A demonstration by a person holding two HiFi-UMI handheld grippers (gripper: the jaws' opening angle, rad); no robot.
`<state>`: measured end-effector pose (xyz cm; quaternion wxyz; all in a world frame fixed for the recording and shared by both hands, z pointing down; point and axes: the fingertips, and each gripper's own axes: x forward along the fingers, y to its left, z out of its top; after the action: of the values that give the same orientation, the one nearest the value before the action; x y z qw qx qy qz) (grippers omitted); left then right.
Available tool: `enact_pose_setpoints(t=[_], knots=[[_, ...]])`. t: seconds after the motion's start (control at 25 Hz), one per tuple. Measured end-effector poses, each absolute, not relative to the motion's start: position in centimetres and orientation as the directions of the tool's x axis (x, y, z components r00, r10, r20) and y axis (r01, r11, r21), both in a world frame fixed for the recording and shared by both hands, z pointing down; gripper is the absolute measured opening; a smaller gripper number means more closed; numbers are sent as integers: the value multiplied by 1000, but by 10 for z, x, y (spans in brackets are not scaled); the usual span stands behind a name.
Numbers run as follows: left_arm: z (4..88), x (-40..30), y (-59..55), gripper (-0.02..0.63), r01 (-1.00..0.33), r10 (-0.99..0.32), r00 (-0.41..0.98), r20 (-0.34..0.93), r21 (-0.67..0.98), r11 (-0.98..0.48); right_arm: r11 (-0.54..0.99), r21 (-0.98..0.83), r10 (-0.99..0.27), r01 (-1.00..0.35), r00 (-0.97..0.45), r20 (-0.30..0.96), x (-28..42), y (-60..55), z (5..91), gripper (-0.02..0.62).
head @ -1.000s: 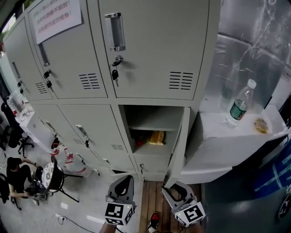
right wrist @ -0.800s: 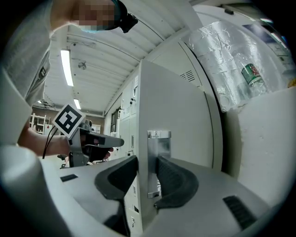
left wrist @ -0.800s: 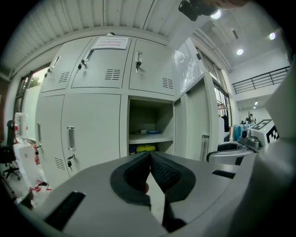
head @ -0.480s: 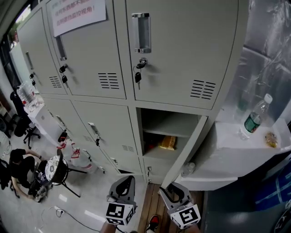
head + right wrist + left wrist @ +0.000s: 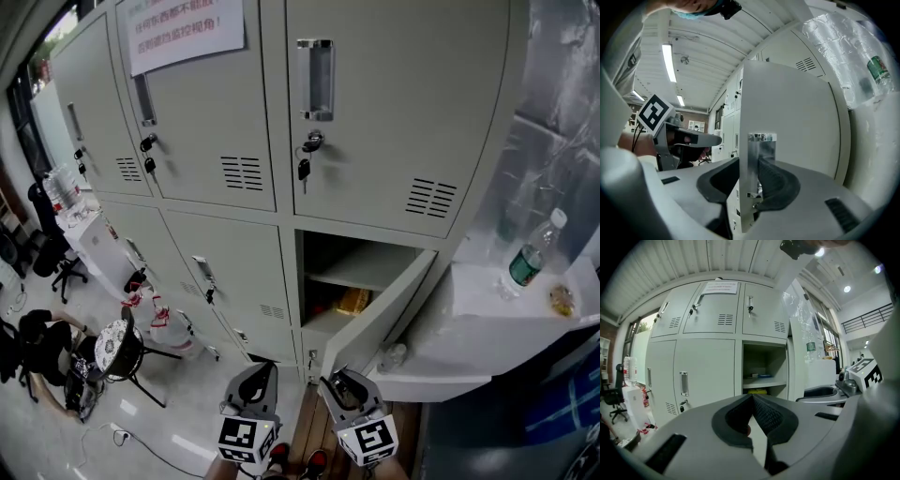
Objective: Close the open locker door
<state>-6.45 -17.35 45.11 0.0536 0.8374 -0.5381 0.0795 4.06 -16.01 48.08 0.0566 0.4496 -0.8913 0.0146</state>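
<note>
Well off to the left of our left gripper, a round stool stands on the floor. Straight ahead of that gripper rises the bank of closed lockers. We have its jaws pressed together at the tips, with nothing between them.

Just to its right, our right gripper has the free edge of the open locker door standing upright between its jaws, which are closing. The right pad lies against the metal handle plate on the door's face, while a dark gap shows between the left pad and the door. The door stands half swung out, ahead of and above this gripper, hinged on its right side.

Past the door's edge we see into the open compartment, with a shelf and a yellow packet under it. Farther to the gripper's right, a plastic bottle stands on a white ledge.
</note>
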Motion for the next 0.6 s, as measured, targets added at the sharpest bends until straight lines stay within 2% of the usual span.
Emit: enact_pose_setpoints(t=[0.6], knots=[[440,-89,-209,21,-909,-896,407,177,-14,-416,553,10,-826,-833,-546,139,12,-211,479,135]])
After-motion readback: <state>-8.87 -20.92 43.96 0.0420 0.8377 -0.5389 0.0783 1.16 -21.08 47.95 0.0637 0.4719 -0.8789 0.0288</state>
